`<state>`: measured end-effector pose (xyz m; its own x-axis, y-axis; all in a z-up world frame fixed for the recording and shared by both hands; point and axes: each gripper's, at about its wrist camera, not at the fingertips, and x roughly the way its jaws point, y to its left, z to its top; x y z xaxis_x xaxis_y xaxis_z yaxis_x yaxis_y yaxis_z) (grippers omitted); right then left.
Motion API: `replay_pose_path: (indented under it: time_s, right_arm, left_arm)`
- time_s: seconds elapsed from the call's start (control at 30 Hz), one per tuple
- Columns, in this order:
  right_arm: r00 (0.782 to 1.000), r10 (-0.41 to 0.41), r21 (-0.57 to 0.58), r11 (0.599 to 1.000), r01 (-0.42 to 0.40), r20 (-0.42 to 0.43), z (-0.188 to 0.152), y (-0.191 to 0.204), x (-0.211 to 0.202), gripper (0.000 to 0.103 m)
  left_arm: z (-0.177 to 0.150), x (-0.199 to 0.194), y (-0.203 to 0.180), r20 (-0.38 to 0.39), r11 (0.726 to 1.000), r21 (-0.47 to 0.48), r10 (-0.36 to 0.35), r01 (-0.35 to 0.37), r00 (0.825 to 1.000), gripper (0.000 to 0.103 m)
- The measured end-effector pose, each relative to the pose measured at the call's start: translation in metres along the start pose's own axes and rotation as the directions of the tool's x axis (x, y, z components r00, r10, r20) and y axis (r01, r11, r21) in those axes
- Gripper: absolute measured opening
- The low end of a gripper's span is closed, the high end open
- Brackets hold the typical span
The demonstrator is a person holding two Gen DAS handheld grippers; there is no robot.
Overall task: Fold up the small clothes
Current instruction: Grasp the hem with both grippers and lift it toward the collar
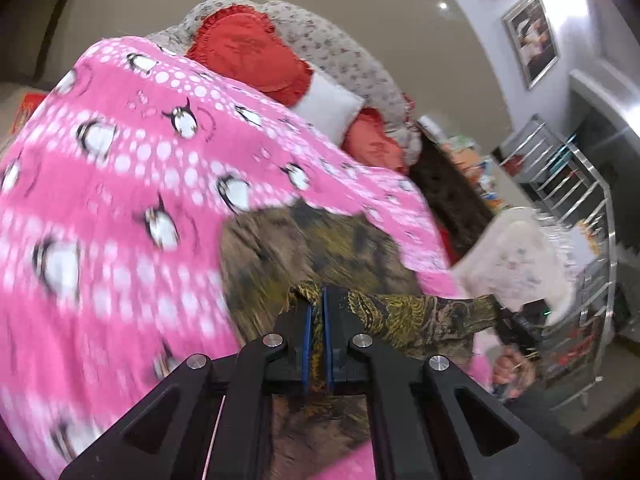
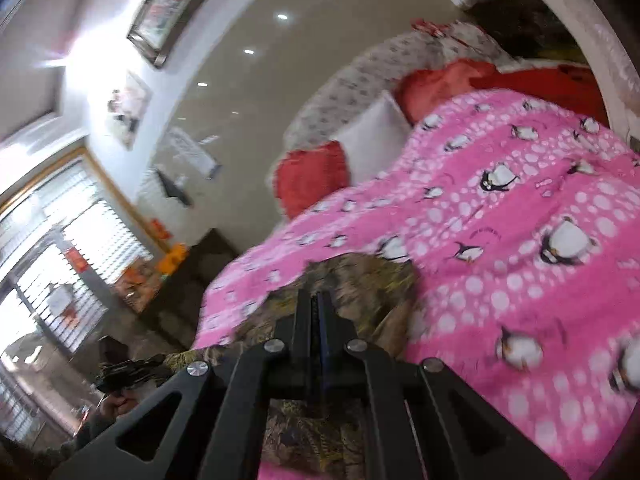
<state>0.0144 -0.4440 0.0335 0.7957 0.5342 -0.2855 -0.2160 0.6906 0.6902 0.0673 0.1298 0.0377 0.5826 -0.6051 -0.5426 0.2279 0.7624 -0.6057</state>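
Note:
A brown and olive patterned garment [image 1: 320, 248] hangs blurred over the pink penguin blanket [image 1: 120, 200] of a bed. My left gripper [image 1: 318, 300] is shut on its upper edge, with cloth pinched between the blue pads. That edge stretches taut to the right, to my right gripper [image 1: 516, 320], held by a hand [image 1: 512, 368]. In the right wrist view my right gripper [image 2: 318, 300] is shut, with the garment [image 2: 360, 280] under and ahead of it. From there the cloth runs left to the left gripper [image 2: 120, 372].
Red cushions [image 1: 248, 52] and a white pillow [image 1: 328, 108] lie at the head of the bed. A metal rack [image 1: 568, 184] and a cream cloth [image 1: 516, 264] stand to the right. Barred windows [image 2: 60, 260] and framed pictures [image 2: 176, 4] line the walls.

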Motion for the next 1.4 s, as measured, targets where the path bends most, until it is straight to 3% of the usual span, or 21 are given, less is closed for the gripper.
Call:
replay_pose_path:
  time_s: [0.23,0.3,0.37,0.43,0.47,0.53,0.67,0.73,0.8,0.87,0.9,0.93,0.97,1.03,1.07,1.1,1.2,1.27,1.3,1.33,1.4]
  right_arm:
    - [0.985,-0.151,0.020,0.988,0.153,-0.086,0.025,-0.035,0.099,0.003]
    - [0.971,-0.206,0.026,0.977,0.210,-0.124,0.025,-0.048,0.117,0.004]
    - [0.955,-0.241,0.035,0.967,0.251,-0.171,0.020,-0.063,0.133,0.006]
    - [0.928,-0.287,0.059,0.949,0.309,-0.238,0.012,-0.081,0.145,0.010]
    - [0.924,-0.289,0.072,0.946,0.316,-0.252,0.008,-0.085,0.145,0.018]
    - [0.929,-0.274,0.101,0.947,0.306,-0.247,0.005,-0.090,0.137,0.020]
    - [0.943,-0.274,0.107,0.949,0.298,-0.189,0.017,-0.080,0.102,0.021]
    - [0.940,-0.304,0.026,0.950,0.312,-0.155,0.025,-0.059,0.084,0.024]
    - [0.933,-0.315,-0.104,0.948,0.301,-0.172,0.025,-0.032,0.077,0.026]
    - [0.904,-0.336,-0.263,0.927,0.268,-0.263,0.012,0.001,0.091,0.029]
    - [0.871,-0.368,-0.355,0.901,0.248,-0.324,-0.001,0.015,0.104,0.030]
    - [0.839,-0.407,-0.427,0.872,0.239,-0.362,-0.012,0.024,0.115,0.030]
    - [0.793,-0.467,-0.504,0.830,0.240,-0.392,-0.025,0.030,0.130,0.030]
    - [0.671,-0.604,-0.573,0.757,0.314,-0.429,-0.043,0.017,0.159,0.031]
    - [0.674,-0.610,-0.561,0.756,0.338,-0.416,-0.045,0.012,0.163,0.037]
    - [0.683,-0.611,-0.544,0.758,0.360,-0.399,-0.043,0.010,0.165,0.041]
    - [0.672,-0.608,-0.490,0.777,0.395,-0.423,-0.026,0.003,0.183,0.045]
    - [0.725,-0.573,-0.446,0.801,0.398,-0.382,-0.002,0.005,0.198,0.044]
    - [0.787,-0.529,-0.419,0.823,0.383,-0.319,0.015,0.012,0.197,0.043]
    - [0.821,-0.507,-0.396,0.832,0.388,-0.261,0.028,0.017,0.193,0.043]
    - [0.850,-0.496,-0.352,0.838,0.417,-0.174,0.045,0.026,0.183,0.045]
  left_arm:
    - [0.030,0.074,0.037,-0.067,0.991,-0.036,0.126,-0.129,0.990,0.000]
    - [0.024,0.096,0.052,-0.129,0.981,-0.046,0.182,-0.189,0.975,0.000]
    - [0.013,0.117,0.073,-0.216,0.974,-0.091,0.185,-0.209,0.959,0.000]
    - [0.007,0.111,0.079,-0.182,0.978,-0.123,0.143,-0.167,0.973,0.000]
    - [0.007,0.106,0.082,-0.177,0.978,-0.143,0.125,-0.151,0.976,0.000]
    - [0.007,0.096,0.086,-0.174,0.978,-0.148,0.120,-0.147,0.977,0.000]
    - [0.011,0.056,0.083,-0.123,0.967,-0.094,0.225,-0.237,0.966,0.005]
    - [0.011,0.039,0.062,-0.062,0.978,-0.052,0.199,-0.203,0.978,0.005]
    - [0.004,0.039,0.021,-0.064,0.991,0.065,0.120,-0.116,0.991,0.005]
    - [-0.015,0.064,-0.025,-0.169,0.971,0.230,0.105,-0.065,0.980,0.005]
    - [-0.024,0.078,-0.039,-0.218,0.956,0.287,0.126,-0.060,0.968,0.006]
    - [-0.037,0.098,-0.051,-0.278,0.934,0.351,0.178,-0.073,0.944,0.006]
    - [-0.049,0.119,-0.055,-0.316,0.907,0.404,0.257,-0.116,0.913,0.006]
    - [-0.063,0.153,-0.050,-0.357,0.871,0.446,0.386,-0.208,0.851,0.005]
    - [-0.062,0.157,-0.054,-0.322,0.867,0.448,0.384,-0.218,0.865,0.006]
    - [-0.058,0.161,-0.056,-0.316,0.865,0.448,0.389,-0.226,0.865,0.006]
    - [-0.019,0.176,-0.050,-0.287,0.883,0.373,0.402,-0.285,0.870,0.006]
    - [0.020,0.174,-0.039,-0.174,0.871,0.292,0.455,-0.395,0.874,0.005]
    - [0.038,0.164,-0.033,-0.101,0.869,0.220,0.472,-0.443,0.876,0.005]
    - [0.052,0.151,-0.028,-0.034,0.872,0.131,0.479,-0.472,0.877,0.005]
    - [0.064,0.134,-0.024,0.028,0.889,0.017,0.457,-0.457,0.889,0.005]
